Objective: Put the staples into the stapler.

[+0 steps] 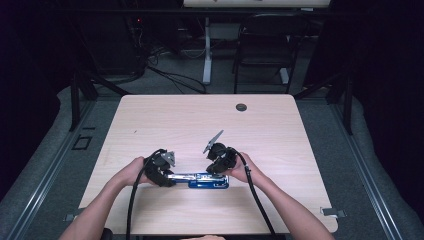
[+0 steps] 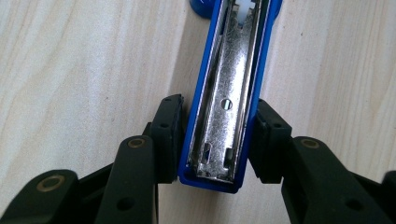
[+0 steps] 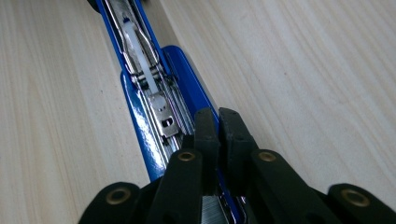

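Near edge of table (image 1: 150, 115): blue stapler (image 1: 207, 180) lies flat w/ its top swung open, metal staple channel facing up, running left-right betw. the two hands. Person's forearms come in from the bottom, one each side.

Left gripper (image 1: 167, 179) is at the stapler's left end. In left gripper view its fingers (image 2: 169, 130) pinch the blue stapler (image 2: 219, 116) from both sides, pads pressed on the outer walls near the end; silver channel w/ a small rivet shows betw. them. Stapler end sits on the wood.

Right gripper (image 1: 216, 170) is at the other end, tilted down over the stapler. In right gripper view its fingers (image 3: 205, 135) are pressed nearly together, thin gap only, tips down on the open stapler (image 3: 140, 107) beside the channel; a row of staples shows just under them at the bottom edge. Can't tell if anything is pinched betw. the tips. White plastic pusher and spring sit farther up the channel.

Farther back: small round dark hole (image 1: 241, 107) in the tabletop, well apart from the work. Beyond the table, a chair (image 1: 265, 45) and cables on the floor, dim.
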{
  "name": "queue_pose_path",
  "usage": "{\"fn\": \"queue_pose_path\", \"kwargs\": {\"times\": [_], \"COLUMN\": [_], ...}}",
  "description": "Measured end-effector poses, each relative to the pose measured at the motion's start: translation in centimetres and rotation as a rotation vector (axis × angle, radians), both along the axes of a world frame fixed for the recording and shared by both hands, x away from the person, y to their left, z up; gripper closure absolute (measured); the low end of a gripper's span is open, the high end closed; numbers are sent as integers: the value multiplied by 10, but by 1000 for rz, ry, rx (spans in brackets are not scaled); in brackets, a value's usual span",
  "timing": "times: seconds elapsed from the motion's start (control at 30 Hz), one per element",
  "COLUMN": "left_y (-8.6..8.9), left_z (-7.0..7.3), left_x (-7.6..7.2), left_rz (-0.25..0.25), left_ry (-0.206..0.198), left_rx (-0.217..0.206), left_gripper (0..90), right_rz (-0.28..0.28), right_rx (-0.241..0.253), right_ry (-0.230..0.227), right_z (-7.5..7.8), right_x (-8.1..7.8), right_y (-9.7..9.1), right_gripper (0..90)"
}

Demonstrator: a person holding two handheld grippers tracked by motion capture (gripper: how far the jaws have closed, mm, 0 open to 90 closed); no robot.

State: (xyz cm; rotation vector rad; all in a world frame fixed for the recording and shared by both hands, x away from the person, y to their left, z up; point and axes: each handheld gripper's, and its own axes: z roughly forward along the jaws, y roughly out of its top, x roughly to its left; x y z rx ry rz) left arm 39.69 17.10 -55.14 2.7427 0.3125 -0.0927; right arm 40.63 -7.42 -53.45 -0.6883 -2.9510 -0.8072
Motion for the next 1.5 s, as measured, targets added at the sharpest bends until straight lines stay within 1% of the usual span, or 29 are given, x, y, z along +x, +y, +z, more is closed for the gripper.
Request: {"fn": "queue_pose_path", "kwargs": {"times": [0.03, 0.07, 0.17, 0.23, 0.27, 0.33, 0.4, 0.47, 0.5, 0.57, 0.6, 0.63, 0.7, 0.77, 0.83, 0.9, 0.97, 1.1, 1.33, 1.5], "left_y": [0, 0, 0, 0, 0, 0, 0, 0, 0, 0, 0, 0, 0, 0, 0, 0, 0, 0, 0, 0], "left_z": [0, 0, 0, 0, 0, 0, 0, 0, 0, 0, 0, 0, 0, 0, 0, 0, 0, 0, 0, 0], "left_x": [0, 0, 0, 0, 0, 0, 0, 0, 0, 0, 0, 0, 0, 0, 0, 0, 0, 0, 0, 0], "left_rz": [0, 0, 0, -3, -1, -2, -3, 1, 1, 1, 1, 0, 2, 2, 2, 2, 1, 2, 3, 3], "left_ry": [0, 0, -1, -2, -1, -1, -1, 0, 1, 1, 1, 1, 2, 2, 2, 2, 1, 1, 3, 4], "left_rx": [-1, -1, 0, 3, 2, 3, 3, 0, 0, 0, 0, 0, 0, 0, 0, 0, 0, 0, 0, 0], "left_gripper": [599, 599, 599, 599, 599, 599, 599, 599, 599, 599, 599, 599, 599, 599, 599, 599, 599, 599, 599, 600], "right_rz": [2, 7, 14, 4, 2, 7, 23, 23, 19, 14, 10, 0, 0, 22, 29, 32, 22, 22, 24, 14], "right_rx": [6, -9, -14, -2, 12, 19, 5, -9, -10, -16, -21, 1, 15, -2, -24, -38, -51, -86, -128, -141], "right_ry": [0, -6, -1, -8, -10, -14, -17, -16, -9, -3, -8, -3, -3, 13, 22, 18, 37, 56, 52, 59], "right_z": [0, 2, 3, 4, 5, 5, 5, 5, 5, 6, 7, 7, 8, 6, 4, 5, 6, 9, 11, 12], "right_x": [-1, -1, -1, -2, -2, -3, -5, -5, -4, -4, -3, -3, -3, -4, -5, -6, -5, -3, -3, -3], "right_y": [1, 2, 1, 1, 1, 3, 5, 6, 5, 4, 3, 3, 3, 5, 6, 7, 7, 3, 1, -1], "right_gripper": [867, 867, 860, 846, 843, 837, 841, 855, 857, 849, 843, 831, 828, 822, 826, 840, 845, 847, 852, 849]}}
